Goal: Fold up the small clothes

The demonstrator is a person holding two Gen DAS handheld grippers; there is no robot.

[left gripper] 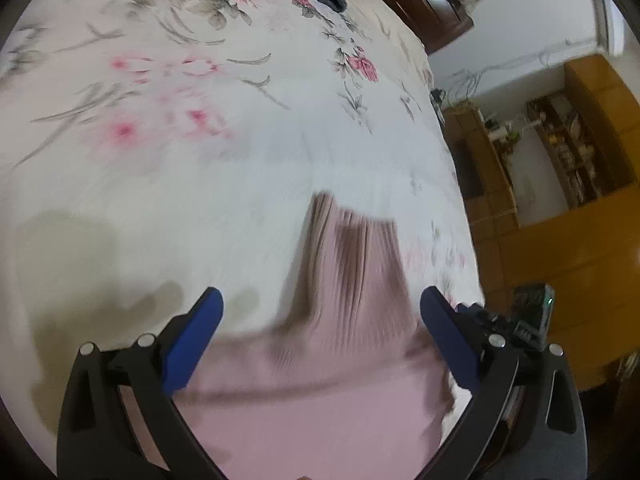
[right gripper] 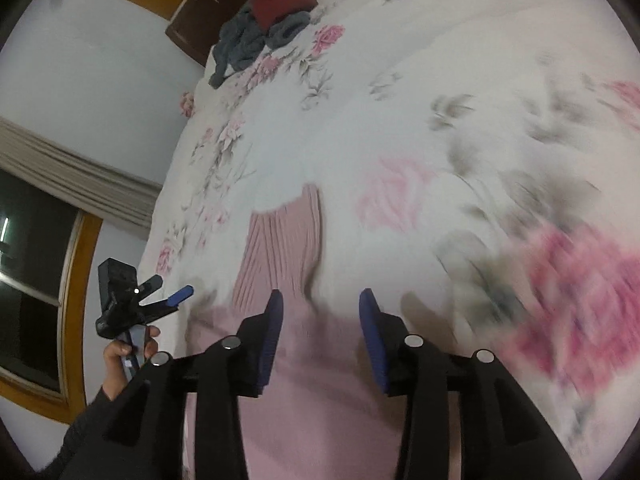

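My left gripper [left gripper: 320,336] and right gripper [right gripper: 320,336], jaws released, hover over the pink ribbed knit garment [left gripper: 352,264], which looks only partly folded on the floral bed [left gripper: 200,160].

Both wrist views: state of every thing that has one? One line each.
Left gripper: open, empty, above the pink garment.
Right gripper: open, empty.
Pink garment: lying on the bedspread, partly spread, ribbed end away from the grippers.
Grey and red clothes: heaped at the far end, unfolded.
Bedspread: spread flat.
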